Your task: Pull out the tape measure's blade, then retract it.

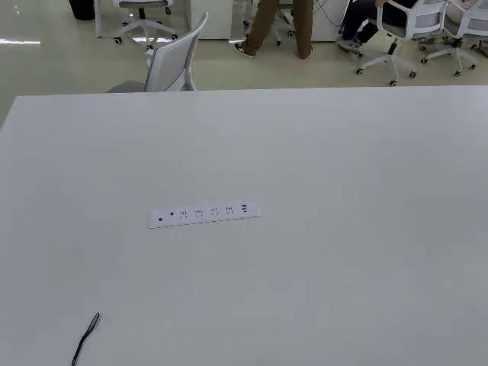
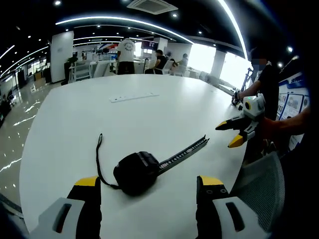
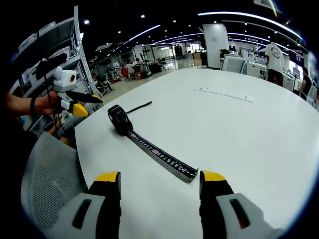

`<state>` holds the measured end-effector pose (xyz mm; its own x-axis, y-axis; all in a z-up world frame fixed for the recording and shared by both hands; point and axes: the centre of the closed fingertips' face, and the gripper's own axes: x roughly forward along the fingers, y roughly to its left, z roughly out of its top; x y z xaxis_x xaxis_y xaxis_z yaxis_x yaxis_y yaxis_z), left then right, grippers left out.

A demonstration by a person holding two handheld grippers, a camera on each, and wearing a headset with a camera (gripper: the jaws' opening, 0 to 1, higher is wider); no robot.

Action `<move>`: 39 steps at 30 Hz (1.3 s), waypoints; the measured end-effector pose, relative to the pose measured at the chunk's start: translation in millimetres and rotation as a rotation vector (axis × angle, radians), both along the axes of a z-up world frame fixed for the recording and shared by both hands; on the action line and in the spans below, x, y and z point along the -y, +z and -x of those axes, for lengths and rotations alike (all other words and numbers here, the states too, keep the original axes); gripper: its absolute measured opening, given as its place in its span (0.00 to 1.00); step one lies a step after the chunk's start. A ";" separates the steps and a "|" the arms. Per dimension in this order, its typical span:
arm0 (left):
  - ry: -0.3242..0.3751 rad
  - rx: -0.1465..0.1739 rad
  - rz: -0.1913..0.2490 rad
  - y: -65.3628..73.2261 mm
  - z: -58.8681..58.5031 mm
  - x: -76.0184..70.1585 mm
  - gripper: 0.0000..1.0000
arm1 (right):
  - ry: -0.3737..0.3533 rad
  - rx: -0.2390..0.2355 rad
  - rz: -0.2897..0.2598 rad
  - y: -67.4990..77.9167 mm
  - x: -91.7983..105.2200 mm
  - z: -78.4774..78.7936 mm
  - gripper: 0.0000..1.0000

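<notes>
A black tape measure (image 2: 137, 172) lies on the white table (image 2: 75, 114), just ahead of my open left gripper (image 2: 148, 183), whose jaws stand on either side of it without touching. Its blade (image 2: 183, 153) is drawn out a short way and lies flat, pointing toward my right gripper (image 2: 238, 132), which hovers open off the table edge. In the right gripper view the blade tip (image 3: 189, 173) lies between the open jaws of my right gripper (image 3: 160, 177), with the case (image 3: 118, 119) farther off and the left gripper (image 3: 75, 103) behind it. The tape's black wrist strap (image 1: 85, 339) shows in the head view.
A white power strip (image 1: 204, 214) lies mid-table. Grey mesh chairs (image 3: 50, 179) stand at the near table edge and another chair (image 1: 174, 61) at the far edge. People and wheeled office chairs (image 1: 396, 30) are beyond the table.
</notes>
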<state>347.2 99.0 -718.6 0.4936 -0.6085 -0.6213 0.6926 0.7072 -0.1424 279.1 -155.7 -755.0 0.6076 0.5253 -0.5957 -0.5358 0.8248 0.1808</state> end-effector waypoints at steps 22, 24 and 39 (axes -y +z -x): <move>0.068 -0.072 0.033 -11.1 -3.4 1.7 0.75 | 0.079 -0.024 0.095 -24.0 22.2 -15.3 0.59; 0.077 -0.084 0.055 -11.8 -2.3 3.7 0.75 | 0.098 -0.030 0.102 -25.6 22.6 -18.6 0.57; 0.107 -0.107 0.068 -14.3 3.7 5.1 0.75 | 0.280 -0.055 0.187 -45.4 20.6 -23.1 0.48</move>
